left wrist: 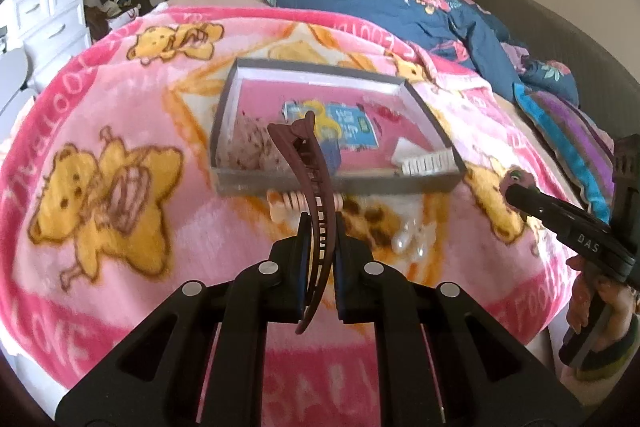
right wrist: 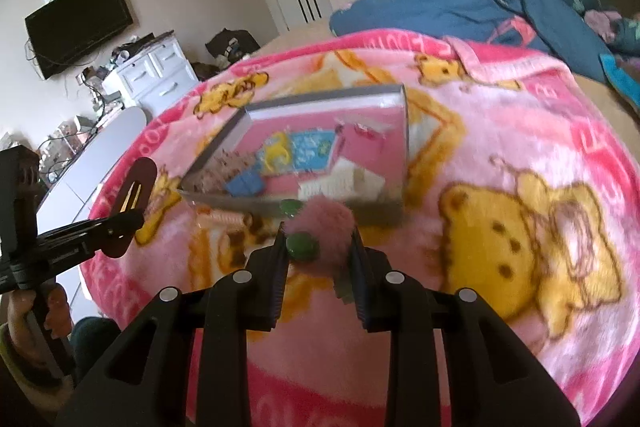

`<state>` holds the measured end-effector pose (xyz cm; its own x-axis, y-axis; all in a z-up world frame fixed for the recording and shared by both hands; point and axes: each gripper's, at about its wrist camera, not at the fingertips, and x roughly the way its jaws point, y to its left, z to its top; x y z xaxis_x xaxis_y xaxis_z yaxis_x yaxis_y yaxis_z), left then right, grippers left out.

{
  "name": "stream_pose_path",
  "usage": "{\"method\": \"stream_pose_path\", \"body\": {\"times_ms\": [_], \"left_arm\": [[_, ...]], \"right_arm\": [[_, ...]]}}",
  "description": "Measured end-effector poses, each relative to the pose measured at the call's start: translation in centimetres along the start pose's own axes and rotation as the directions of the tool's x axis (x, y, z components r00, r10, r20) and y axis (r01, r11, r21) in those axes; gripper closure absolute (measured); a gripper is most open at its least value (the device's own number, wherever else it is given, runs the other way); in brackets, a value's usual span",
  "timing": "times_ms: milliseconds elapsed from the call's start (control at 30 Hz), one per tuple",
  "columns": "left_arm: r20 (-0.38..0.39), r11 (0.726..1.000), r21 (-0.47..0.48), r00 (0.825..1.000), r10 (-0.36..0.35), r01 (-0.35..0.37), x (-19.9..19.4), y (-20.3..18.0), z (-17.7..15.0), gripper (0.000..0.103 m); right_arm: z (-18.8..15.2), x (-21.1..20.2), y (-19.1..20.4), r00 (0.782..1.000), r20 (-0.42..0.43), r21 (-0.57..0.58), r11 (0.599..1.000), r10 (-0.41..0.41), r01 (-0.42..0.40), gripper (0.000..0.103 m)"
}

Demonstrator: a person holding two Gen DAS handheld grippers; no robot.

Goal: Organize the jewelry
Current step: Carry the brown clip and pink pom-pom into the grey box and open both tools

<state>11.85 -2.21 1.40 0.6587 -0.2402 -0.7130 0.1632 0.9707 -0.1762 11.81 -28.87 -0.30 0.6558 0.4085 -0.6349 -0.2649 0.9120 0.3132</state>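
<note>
My left gripper (left wrist: 319, 223) is shut on a long maroon hair clip (left wrist: 308, 183), held above the pink blanket just in front of the grey box (left wrist: 320, 75). In the right wrist view the left gripper (right wrist: 120, 223) holds the same clip (right wrist: 134, 191) at the left. My right gripper (right wrist: 318, 239) is shut on a fluffy pink hair piece with green buttons (right wrist: 324, 227), close to the box's (right wrist: 304, 99) near wall. The right gripper (left wrist: 516, 193) shows at the right of the left wrist view, the pink piece (left wrist: 518, 179) at its tip. The box holds a white comb clip (left wrist: 426, 163) and a speckled item (left wrist: 248, 143).
On the blanket in front of the box lie a peach claw clip (left wrist: 288, 203), a leopard-print piece (left wrist: 368, 219) and a pearl clip (left wrist: 412, 235). A blue floral duvet (left wrist: 420, 7) is bunched behind. A white dresser (right wrist: 152, 75) stands beyond the bed's left edge.
</note>
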Motion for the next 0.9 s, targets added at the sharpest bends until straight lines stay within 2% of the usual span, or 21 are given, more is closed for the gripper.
{"method": "stream_pose_path", "body": {"times_ms": [433, 900], "left_arm": [[0.053, 1.000, 0.004, 0.999, 0.006, -0.006, 0.3, -0.3, 4.3, 0.099], [0.039, 1.000, 0.020, 0.999, -0.018, 0.018, 3.4, -1.7, 6.8, 0.099]], "right_arm": [[4.5, -0.7, 0.8, 0.996, 0.083, -0.017, 1.000, 0.019, -0.017, 0.076], [7.8, 1.0, -1.0, 0.995, 0.100, -0.002, 1.000, 0.002, -0.001, 0.076]]}}
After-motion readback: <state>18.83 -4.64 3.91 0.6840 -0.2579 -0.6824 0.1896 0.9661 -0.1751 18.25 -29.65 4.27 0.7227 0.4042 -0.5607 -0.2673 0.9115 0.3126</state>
